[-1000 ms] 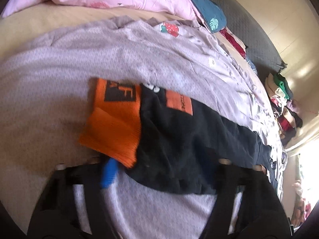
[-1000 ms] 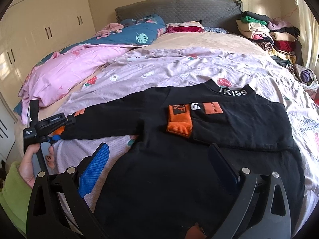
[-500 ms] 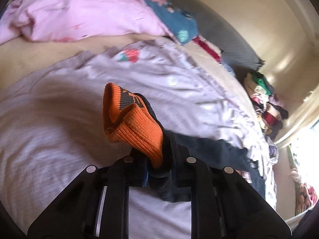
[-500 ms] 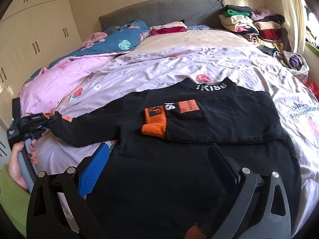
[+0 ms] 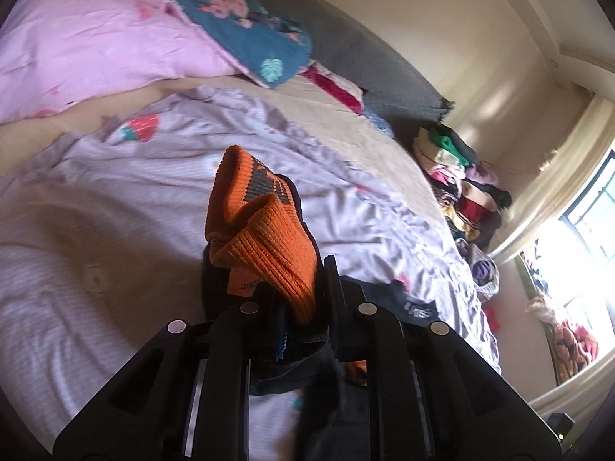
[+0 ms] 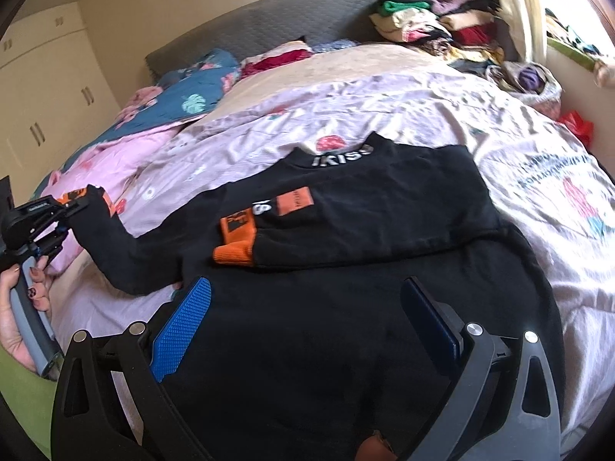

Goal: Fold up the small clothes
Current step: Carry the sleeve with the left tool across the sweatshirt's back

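My left gripper (image 5: 303, 307) has its jaws clamped on the orange cuff (image 5: 265, 238) of the black top's (image 6: 346, 288) left sleeve (image 6: 127, 253). The cuff bunches up out of the jaws, ribbed edge toward me, and the black fabric hangs from them. In the right wrist view that gripper (image 6: 61, 211) sits at the far left, held by a hand (image 6: 19, 307) with dark nails, and the sleeve runs from it up off the bed (image 6: 384, 69) and back down to the body of the top. The jaws have just been closing, and the cuff is between them.

The top lies spread on the lilac sheet (image 6: 423, 115), collar (image 6: 342, 153) with white lettering away from me. Its other sleeve is folded across the chest, with the orange cuff (image 6: 236, 240) near the middle and an orange patch (image 6: 294, 201) just beside it.

My right gripper (image 6: 307, 315) hangs over the lower body of the top with its jaws wide apart and nothing between the blue pads (image 6: 180, 322). I cannot tell whether they touch the cloth.

Behind the sheet are a pink quilt (image 5: 96, 46) and a blue pillow (image 5: 253, 42) on the left, against the grey headboard (image 6: 269, 19). At the far right corner of the bed there is a loose pile of clothes (image 6: 434, 23). I see no container in either view.
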`<state>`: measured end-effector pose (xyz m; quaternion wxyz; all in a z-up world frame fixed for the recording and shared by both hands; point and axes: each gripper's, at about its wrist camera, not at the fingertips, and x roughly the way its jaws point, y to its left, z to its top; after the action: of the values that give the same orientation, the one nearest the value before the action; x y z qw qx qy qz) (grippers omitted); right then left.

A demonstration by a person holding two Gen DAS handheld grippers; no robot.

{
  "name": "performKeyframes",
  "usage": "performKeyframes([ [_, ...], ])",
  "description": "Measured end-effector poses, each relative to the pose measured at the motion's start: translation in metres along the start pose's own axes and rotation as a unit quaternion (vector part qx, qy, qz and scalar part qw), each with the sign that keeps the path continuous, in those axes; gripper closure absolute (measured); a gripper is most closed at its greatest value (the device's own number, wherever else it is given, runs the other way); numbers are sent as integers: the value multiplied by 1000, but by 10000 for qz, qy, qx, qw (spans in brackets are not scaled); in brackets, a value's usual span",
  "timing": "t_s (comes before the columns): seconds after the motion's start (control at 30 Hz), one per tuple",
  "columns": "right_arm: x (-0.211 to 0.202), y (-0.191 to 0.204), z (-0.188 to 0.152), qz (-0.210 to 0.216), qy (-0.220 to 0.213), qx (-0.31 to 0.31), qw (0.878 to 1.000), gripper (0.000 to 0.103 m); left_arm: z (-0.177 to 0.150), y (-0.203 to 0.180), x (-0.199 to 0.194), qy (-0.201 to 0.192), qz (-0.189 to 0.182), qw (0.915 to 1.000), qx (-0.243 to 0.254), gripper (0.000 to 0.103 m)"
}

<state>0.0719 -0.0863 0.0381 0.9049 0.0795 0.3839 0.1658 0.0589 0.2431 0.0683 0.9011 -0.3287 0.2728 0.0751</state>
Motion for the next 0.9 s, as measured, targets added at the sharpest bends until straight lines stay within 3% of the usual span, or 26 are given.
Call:
performKeyframes([
  [0.9,-34,-78,-1,-71,-332,792,9963,5,-26,-134,26,127,-717,9938,844,94],
])
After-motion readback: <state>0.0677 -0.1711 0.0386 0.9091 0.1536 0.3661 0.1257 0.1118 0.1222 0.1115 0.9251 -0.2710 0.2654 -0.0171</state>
